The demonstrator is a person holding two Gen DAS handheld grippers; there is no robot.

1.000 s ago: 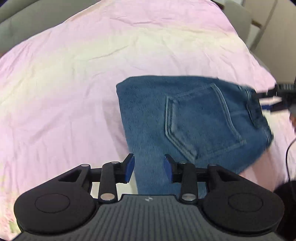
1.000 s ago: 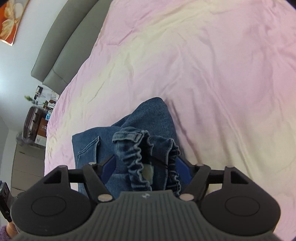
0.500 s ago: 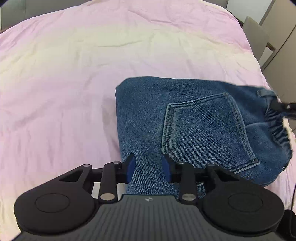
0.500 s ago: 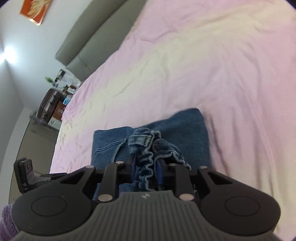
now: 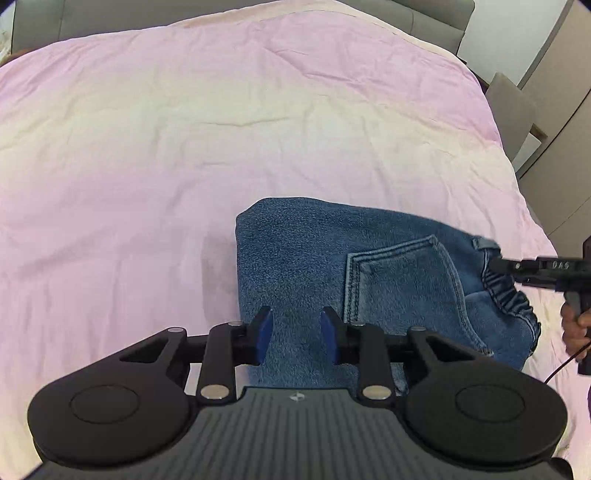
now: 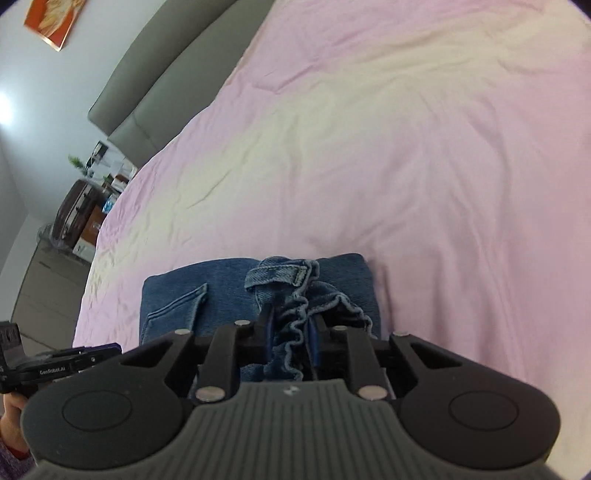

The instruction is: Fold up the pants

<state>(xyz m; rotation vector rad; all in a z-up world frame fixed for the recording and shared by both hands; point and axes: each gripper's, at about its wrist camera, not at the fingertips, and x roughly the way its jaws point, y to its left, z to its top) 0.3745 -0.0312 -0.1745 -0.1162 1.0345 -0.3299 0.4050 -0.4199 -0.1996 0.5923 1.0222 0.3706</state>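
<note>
Left wrist view: the left gripper [image 5: 295, 338] sits at 6 o'clock with its blue-padded fingers [image 5: 263, 338] spread apart, hovering over the near edge of the jeans [image 5: 317, 266] with nothing between them. The jeans lie folded on the pink bedsheet [image 5: 184, 147], from centre toward 3 o'clock, back pocket [image 5: 399, 284] facing up. At 3 o'clock the right gripper [image 5: 496, 265] meets the gathered waistband [image 5: 513, 306]. A grey headboard [image 5: 221, 14] runs along 12 o'clock.

Right wrist view: the right gripper [image 6: 290, 332] at 6 o'clock is pressed together on the bunched elastic waistband [image 6: 295, 321], pinching it. The folded jeans [image 6: 221, 280] lie just beyond, on the bedsheet [image 6: 406, 147]. The left gripper [image 6: 74, 356] shows at 9 o'clock. A suitcase [image 6: 70, 210] stands at 10 o'clock; a picture [image 6: 55, 20] hangs at 11 o'clock.
</note>
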